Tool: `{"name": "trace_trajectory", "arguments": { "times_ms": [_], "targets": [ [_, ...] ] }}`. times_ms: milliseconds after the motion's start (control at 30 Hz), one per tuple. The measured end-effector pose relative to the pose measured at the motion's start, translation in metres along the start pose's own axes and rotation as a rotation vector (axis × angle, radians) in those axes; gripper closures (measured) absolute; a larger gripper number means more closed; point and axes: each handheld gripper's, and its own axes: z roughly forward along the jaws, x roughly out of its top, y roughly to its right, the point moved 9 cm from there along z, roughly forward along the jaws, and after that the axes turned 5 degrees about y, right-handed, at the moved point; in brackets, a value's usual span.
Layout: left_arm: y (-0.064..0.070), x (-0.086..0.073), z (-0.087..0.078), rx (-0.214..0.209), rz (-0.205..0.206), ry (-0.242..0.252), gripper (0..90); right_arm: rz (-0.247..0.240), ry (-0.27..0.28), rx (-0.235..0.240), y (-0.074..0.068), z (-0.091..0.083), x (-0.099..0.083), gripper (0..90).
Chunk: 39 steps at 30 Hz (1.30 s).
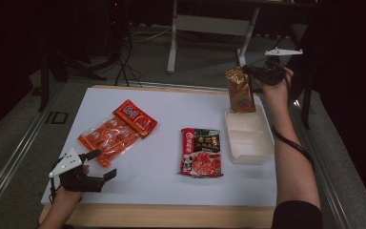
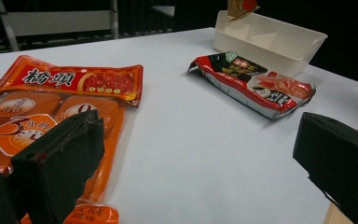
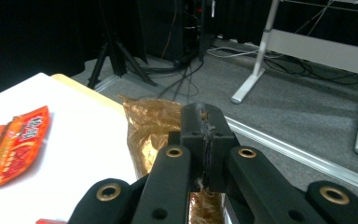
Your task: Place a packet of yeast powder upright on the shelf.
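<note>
My right gripper pinches gold pouch upright w/ base in white tray; left gripper hovers w/ jaws wide nr orange pack.

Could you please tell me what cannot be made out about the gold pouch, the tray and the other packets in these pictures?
- Gold pouch: in the right gripper view the right gripper covers its lower part; its print is too small in the high view.
- White tray: the pouch hides whether its bottom touches the tray floor.
- Orange packet: the left gripper view's edge and a jaw cut it off.
- Red packet: small print is unreadable.
</note>
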Motion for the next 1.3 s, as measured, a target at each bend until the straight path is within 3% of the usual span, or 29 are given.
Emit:
{"name": "trace_trajectory", "arguments": {
  "times_ms": [200,500,733,1067,1300],
  "targets": [
    [0.0,0.0,0.0,0.001,0.0,-0.002,1.6,0.014,0.015,0.006,0.007,0.01,-0.008,89.2],
    [0.0,0.0,0.001,0.0,0.0,-0.002,1.6,0.03,-0.013,0.011,0.011,0.017,-0.029,89.1],
    [0.0,-0.001,0.0,0.0,0.003,-0.005,1.6,0.071,-0.032,0.009,0.013,0.017,-0.045,89.1],
    [0.0,-0.001,0.001,-0.001,0.004,-0.009,1.6,0.107,-0.08,-0.037,0.028,0.008,-0.073,89.0],
    [0.0,-0.001,0.001,0.001,0.005,-0.009,1.6,0.125,-0.079,-0.078,0.04,0.0,-0.082,88.2]
  ]
}}
